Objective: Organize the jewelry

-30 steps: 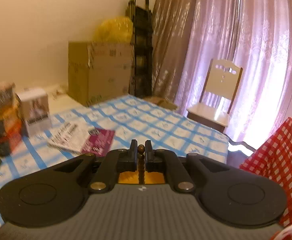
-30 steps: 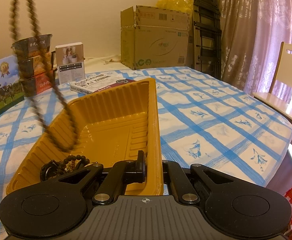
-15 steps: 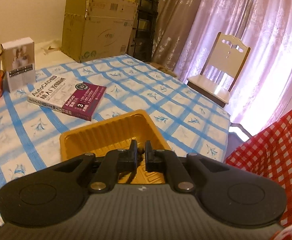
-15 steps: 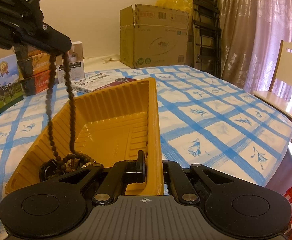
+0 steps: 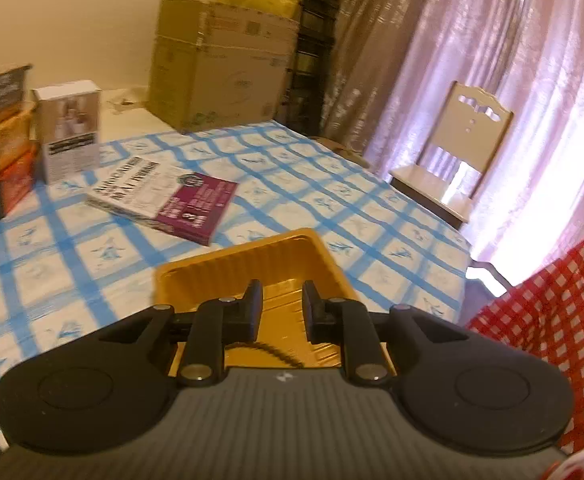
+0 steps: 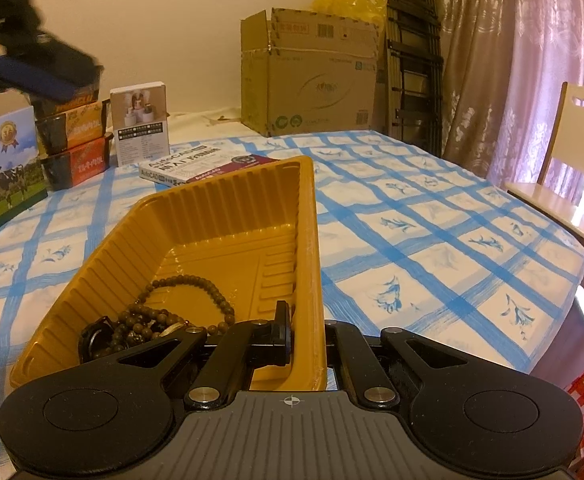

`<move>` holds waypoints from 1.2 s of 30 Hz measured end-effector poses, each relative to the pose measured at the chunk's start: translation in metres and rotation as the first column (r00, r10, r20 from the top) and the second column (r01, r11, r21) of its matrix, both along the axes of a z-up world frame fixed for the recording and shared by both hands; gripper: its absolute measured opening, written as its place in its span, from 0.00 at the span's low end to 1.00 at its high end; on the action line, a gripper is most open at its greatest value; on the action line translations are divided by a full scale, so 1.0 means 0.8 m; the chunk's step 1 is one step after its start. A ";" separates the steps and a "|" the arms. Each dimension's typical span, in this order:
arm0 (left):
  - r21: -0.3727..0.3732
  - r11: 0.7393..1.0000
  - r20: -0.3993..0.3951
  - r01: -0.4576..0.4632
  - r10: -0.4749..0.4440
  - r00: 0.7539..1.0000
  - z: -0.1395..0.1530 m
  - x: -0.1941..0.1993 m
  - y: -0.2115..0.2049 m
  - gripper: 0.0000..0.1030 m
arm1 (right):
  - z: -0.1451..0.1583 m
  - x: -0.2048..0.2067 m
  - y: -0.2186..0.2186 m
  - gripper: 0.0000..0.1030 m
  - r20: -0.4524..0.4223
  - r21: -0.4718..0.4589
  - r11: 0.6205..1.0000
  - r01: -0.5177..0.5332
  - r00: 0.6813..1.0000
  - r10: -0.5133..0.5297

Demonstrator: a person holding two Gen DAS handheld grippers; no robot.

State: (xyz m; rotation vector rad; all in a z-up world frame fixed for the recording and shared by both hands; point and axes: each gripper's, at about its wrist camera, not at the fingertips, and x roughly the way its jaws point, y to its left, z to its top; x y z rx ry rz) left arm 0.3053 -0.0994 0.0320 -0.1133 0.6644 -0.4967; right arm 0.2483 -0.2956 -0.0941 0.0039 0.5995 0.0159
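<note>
**Beads in the yellow tray, right fingers clamped on its rim**

My right gripper [image 6: 306, 340] is closed on the near right wall of the yellow plastic tray [image 6: 228, 216]: one finger sits inside the tray, the other outside, with the thin rim pinched between them. The tray rests on the desk [image 6: 432, 240], which is covered by a blue-and-white checked cloth.

Inside the tray, just left of my right fingers, lies a brown bead necklace [image 6: 188, 296]. One loop spreads over the ribbed floor and the rest is heaped in the near left corner. A dark round object [image 6: 96, 338] sits against that heap; I cannot tell what it is.

My left gripper [image 5: 282, 312] hangs over the tray's near end and its fingers are opening, with a clear gap and nothing between them. Just below them a short run of the beads shows on the tray floor.

Beyond the tray's far end lies an AutoCAD book [image 6: 208, 166]. Left of it stand a small white carton [image 6: 142, 122], stacked snack boxes [image 6: 74, 140] and a milk carton [image 6: 4, 168]. A cardboard box [image 6: 312, 76] stands past the desk's far edge.
</note>
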 end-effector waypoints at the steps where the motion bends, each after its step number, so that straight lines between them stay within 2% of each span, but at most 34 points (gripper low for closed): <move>1: 0.006 1.000 0.004 -0.018 0.018 1.000 0.001 -0.005 0.008 0.21 | 0.000 0.000 0.000 0.03 0.000 0.001 1.000 0.000 1.000 0.000; 4: 0.029 0.997 0.008 -0.075 0.075 0.997 0.000 -0.019 0.038 0.27 | 0.000 0.000 0.001 0.03 0.001 -0.003 1.000 -0.001 1.000 0.001; 10: 0.077 0.972 -0.030 -0.220 0.223 0.974 -0.019 -0.050 0.114 0.28 | 0.003 0.000 0.003 0.03 0.003 -0.013 1.000 -0.004 1.000 0.004; 18: 0.159 0.903 -0.110 -0.398 0.417 0.902 -0.060 -0.090 0.208 0.28 | 0.004 0.000 0.003 0.03 0.002 -0.023 1.000 -0.007 1.000 0.007; 23: 0.220 0.865 -0.147 -0.452 0.487 0.861 -0.088 -0.118 0.245 0.28 | 0.004 0.000 0.003 0.03 0.002 -0.035 0.999 -0.010 1.000 0.011; 27: 0.258 0.848 -0.175 -0.463 0.513 0.841 -0.112 -0.134 0.258 0.28 | 0.003 0.000 0.002 0.03 0.000 -0.044 0.999 -0.013 1.000 0.013; 29: 0.280 0.843 -0.181 -0.460 0.517 0.837 -0.122 -0.140 0.260 0.28 | 0.002 0.000 0.004 0.03 -0.001 -0.049 0.999 -0.014 1.000 0.014; 32: 0.282 0.852 -0.196 -0.442 0.502 0.843 -0.133 -0.147 0.257 0.28 | 0.002 0.000 0.004 0.03 -0.002 -0.053 0.998 -0.016 1.000 0.016; 36: 0.290 0.882 -0.201 -0.370 0.434 0.878 -0.145 -0.148 0.238 0.28 | 0.002 0.000 0.004 0.03 -0.002 -0.053 0.998 -0.016 1.000 0.016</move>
